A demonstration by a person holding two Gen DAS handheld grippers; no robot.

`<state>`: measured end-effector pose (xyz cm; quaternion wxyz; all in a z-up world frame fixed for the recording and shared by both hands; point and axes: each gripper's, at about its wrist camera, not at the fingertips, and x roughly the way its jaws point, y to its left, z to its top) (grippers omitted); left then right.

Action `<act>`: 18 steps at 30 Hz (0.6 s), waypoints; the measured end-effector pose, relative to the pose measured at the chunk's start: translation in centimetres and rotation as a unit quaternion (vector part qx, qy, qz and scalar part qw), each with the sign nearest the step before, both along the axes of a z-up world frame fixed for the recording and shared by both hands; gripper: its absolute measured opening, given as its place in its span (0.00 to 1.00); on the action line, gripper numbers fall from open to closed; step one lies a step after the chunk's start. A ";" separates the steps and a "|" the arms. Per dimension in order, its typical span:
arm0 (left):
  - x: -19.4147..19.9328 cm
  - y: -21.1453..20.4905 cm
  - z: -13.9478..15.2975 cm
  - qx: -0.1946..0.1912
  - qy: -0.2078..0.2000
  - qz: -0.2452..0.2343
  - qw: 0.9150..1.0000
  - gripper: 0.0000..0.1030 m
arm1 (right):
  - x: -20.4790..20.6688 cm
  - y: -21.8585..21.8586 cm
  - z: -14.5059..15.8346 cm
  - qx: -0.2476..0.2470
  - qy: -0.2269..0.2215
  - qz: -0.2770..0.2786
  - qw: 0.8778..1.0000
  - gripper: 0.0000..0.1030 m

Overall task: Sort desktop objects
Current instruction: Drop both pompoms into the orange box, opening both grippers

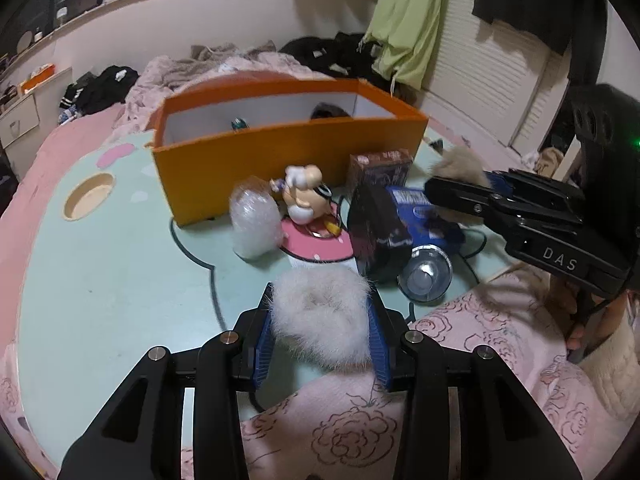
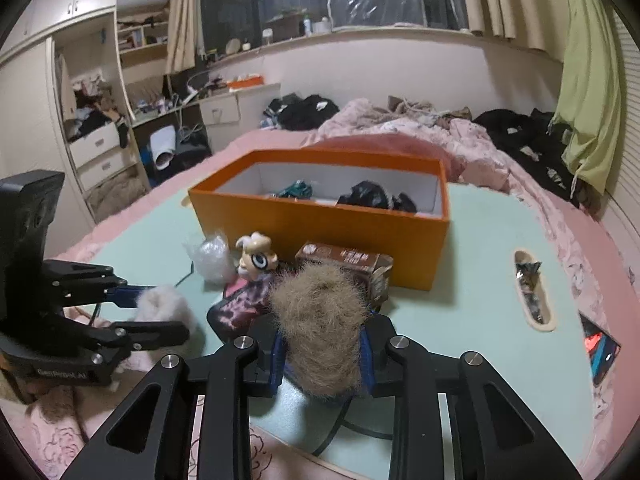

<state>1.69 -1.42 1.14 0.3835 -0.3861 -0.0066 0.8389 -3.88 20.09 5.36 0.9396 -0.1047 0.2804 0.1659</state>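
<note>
On the mint-green table (image 1: 100, 280) over the bed, both grippers carry a fur ball. Left gripper (image 1: 322, 320) is clamped on a white fur ball (image 1: 320, 316), blue pads (image 1: 378, 344) pressing both sides, held just above the table's near edge. Right gripper (image 2: 322, 344) is clamped on a brown fur ball (image 2: 320, 320), which bulges out above the fingers.

The orange box (image 1: 288, 156) stands behind the clutter, well apart from both balls. Just in front of it: a plastic-wrapped bundle (image 1: 256, 224), a cartoon figure (image 1: 304, 196), a brown carton (image 1: 380, 168).

Left view only: a dark box (image 1: 374, 232) leaning against a blue pack (image 1: 420, 208), a clear round thing (image 1: 426, 280) at the table edge, a round hole (image 1: 90, 196) in the tabletop, and the person's hand (image 1: 580, 320) under the right gripper's body.

Right view only: the box interior, with a teal item (image 2: 296, 190) in one compartment and a black bundle (image 2: 370, 196) in the other, plus an oval slot (image 2: 534, 292) in the tabletop on the right. Contents of the slot are unclear.

Each view shows the other gripper from the side, ball between its fingers.
</note>
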 end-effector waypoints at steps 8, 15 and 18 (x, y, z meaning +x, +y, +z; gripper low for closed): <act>-4.8 -0.8 5.4 0.041 0.021 0.030 0.998 0.40 | 2.9 0.0 6.0 0.021 -0.038 -0.007 0.999 0.28; -13.2 2.0 7.2 0.048 0.003 0.092 0.995 0.51 | 10.2 0.1 7.5 0.040 0.000 -0.043 0.998 0.42; -14.7 2.3 5.7 0.042 -0.010 0.128 0.991 0.54 | 11.9 -0.8 6.5 0.038 0.011 -0.068 0.997 0.63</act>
